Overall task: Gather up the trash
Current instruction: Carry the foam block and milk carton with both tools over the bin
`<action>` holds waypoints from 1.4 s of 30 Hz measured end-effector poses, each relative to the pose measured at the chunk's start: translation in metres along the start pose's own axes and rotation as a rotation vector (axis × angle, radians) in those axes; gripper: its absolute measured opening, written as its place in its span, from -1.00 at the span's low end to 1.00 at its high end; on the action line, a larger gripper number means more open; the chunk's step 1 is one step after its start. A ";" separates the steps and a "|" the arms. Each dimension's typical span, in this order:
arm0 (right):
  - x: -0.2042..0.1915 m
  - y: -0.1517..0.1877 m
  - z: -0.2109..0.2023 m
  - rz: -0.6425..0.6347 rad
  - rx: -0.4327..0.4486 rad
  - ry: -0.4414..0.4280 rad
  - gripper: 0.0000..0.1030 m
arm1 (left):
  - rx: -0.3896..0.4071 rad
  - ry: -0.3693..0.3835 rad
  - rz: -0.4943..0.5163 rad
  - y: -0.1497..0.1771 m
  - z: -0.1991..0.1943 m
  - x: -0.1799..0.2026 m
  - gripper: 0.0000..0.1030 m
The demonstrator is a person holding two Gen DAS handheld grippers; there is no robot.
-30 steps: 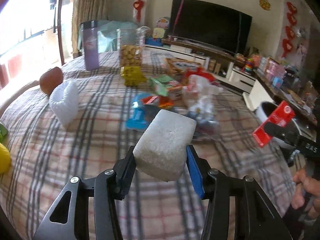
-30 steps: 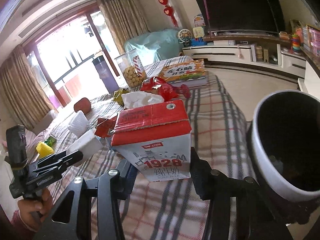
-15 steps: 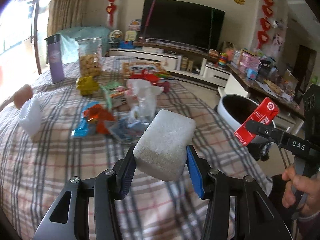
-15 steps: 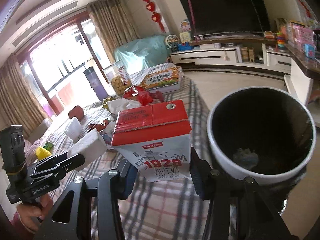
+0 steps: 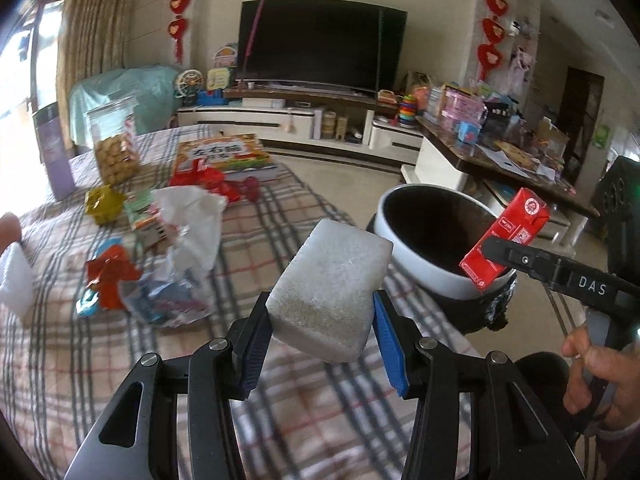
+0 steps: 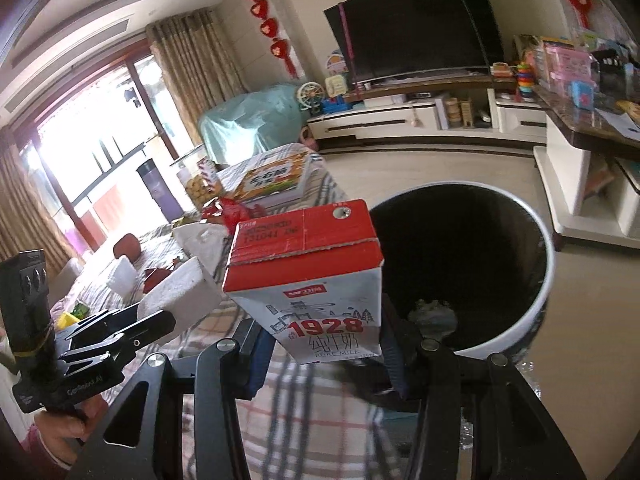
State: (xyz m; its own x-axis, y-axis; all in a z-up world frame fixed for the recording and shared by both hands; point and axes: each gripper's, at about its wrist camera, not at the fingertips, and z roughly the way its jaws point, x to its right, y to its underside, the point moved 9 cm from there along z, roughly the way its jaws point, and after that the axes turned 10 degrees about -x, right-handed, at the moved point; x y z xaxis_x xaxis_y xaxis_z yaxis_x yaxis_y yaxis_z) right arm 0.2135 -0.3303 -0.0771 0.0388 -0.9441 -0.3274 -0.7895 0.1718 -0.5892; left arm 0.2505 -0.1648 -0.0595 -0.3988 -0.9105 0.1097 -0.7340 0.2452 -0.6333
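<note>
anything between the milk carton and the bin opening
Nothing visible. The right gripper holds the carton beside the bin, whose mouth is open, with only a bit of trash at the bottom.

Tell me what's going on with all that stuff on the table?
A person is tidying up trash, holding tongs in each hand. The left tongs grip a white foam block. The right tongs grip a red and white milk carton. Both are held near the round trash bin beside the table. Wrappers and a crumpled plastic bag lie on the checked cloth.
</note>
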 end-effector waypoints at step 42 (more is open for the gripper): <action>0.096 -0.028 0.014 0.093 -0.076 0.051 -0.05 | -0.038 0.034 0.135 -0.075 0.096 0.086 -0.01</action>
State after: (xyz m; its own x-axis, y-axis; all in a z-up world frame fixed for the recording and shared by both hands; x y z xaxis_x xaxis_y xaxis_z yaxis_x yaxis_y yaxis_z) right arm 0.2482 -0.4221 -0.1025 -0.0668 -0.9385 -0.3388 -0.8323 0.2397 -0.4998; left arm 0.3237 -0.2937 -0.0759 -0.5131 -0.8567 0.0521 -0.6928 0.3776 -0.6144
